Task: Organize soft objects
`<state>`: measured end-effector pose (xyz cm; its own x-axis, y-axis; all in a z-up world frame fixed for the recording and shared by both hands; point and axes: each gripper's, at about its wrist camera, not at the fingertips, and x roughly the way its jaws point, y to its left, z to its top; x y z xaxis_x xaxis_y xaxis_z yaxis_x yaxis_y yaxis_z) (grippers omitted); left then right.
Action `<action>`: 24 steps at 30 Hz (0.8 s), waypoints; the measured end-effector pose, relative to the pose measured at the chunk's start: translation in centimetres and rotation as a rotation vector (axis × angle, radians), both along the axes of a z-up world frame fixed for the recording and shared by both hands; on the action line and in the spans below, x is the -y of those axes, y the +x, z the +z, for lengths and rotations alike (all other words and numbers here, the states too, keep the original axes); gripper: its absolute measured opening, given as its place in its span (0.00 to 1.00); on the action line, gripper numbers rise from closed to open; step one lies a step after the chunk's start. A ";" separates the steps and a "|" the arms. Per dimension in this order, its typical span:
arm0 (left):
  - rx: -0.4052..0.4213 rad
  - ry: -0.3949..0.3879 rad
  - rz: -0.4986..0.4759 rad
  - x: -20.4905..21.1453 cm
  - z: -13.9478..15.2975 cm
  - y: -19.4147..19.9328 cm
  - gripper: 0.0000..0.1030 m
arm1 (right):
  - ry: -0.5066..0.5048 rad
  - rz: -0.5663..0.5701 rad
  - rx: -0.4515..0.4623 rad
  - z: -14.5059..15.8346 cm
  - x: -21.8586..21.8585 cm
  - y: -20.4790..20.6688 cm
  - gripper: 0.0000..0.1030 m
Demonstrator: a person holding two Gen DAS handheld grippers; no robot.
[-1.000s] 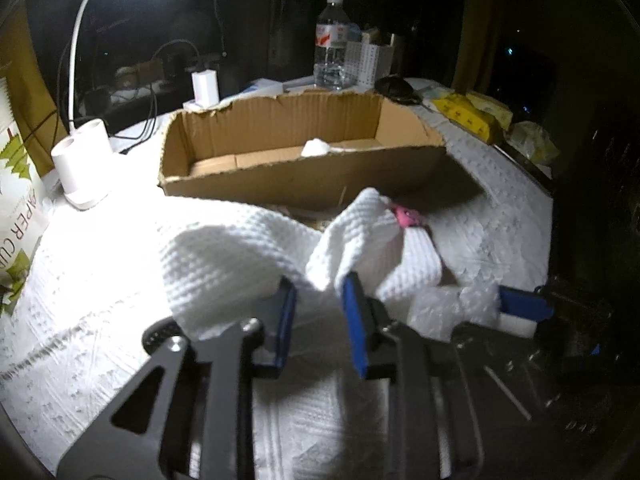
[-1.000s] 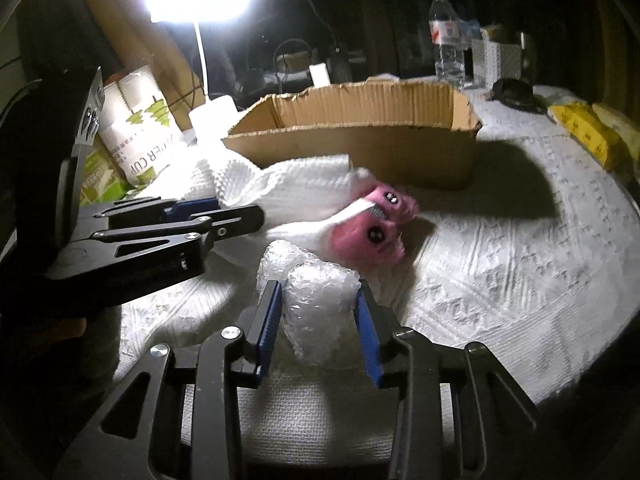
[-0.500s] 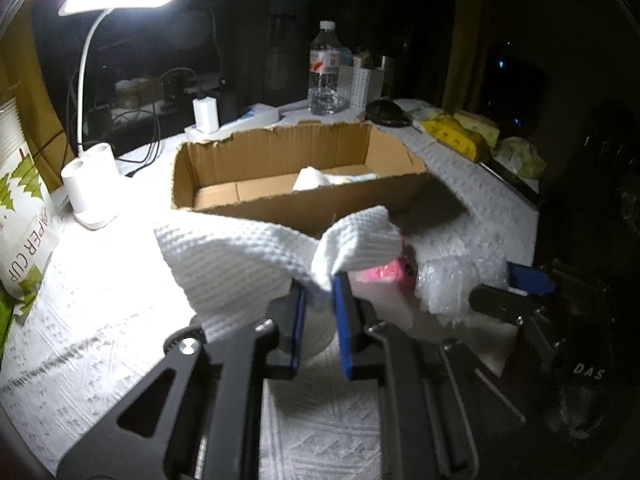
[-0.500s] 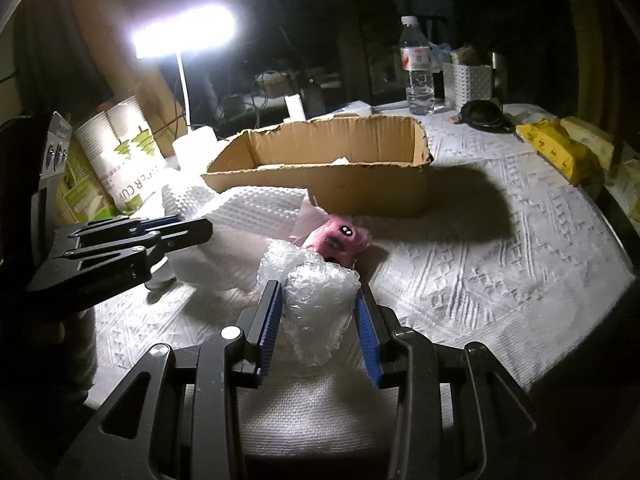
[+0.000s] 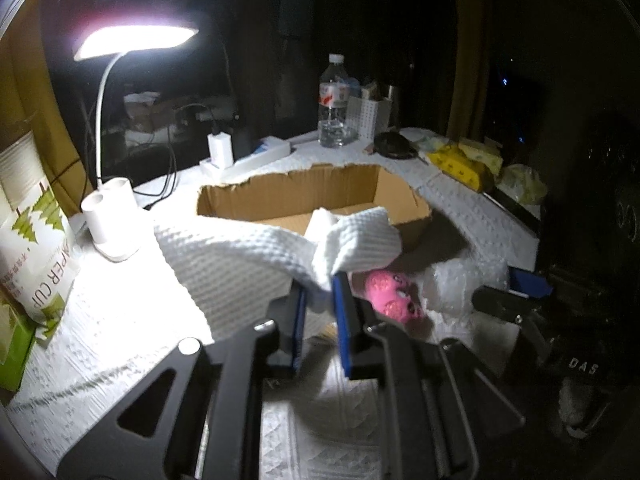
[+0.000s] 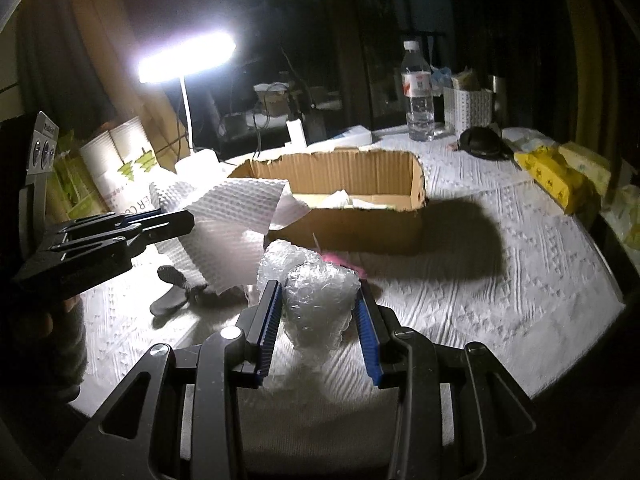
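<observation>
From the left wrist camera, the left gripper (image 5: 320,304) is clamped on a bunched corner of the white waffle cloth (image 5: 248,264), which hangs lifted off the counter (image 5: 120,320) — its far edge drapes across the near wall of the cardboard box (image 5: 304,196). The pink toy (image 5: 390,294) lies just right of the blue fingers, beside the bubble wrap (image 5: 464,284). The desk lamp (image 5: 116,216) and paper cup pack (image 5: 36,248) crowd the left side.

From the right wrist camera, the right gripper (image 6: 316,320) squeezes the bubble wrap (image 6: 320,300) between its pads, just in front of the box's (image 6: 360,232) near wall. The left gripper (image 6: 160,224) holds the cloth (image 6: 232,220) up at the box's left corner. To the right of the box the counter (image 6: 500,280) lies open as far as the yellow packs (image 6: 556,176) at its edge.
</observation>
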<state>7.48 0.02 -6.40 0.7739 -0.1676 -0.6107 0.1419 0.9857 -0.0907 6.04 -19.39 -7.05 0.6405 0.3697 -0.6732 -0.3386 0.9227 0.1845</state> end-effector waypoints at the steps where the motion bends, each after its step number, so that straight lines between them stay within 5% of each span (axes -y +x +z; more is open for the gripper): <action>1: 0.005 0.001 0.001 0.0 0.2 0.1 0.14 | 0.000 0.000 0.002 0.1 0.0 0.2 0.37; 24: 0.060 -0.003 0.033 -1.1 3.1 3.6 0.14 | -0.001 0.019 0.040 2.2 0.3 4.6 0.37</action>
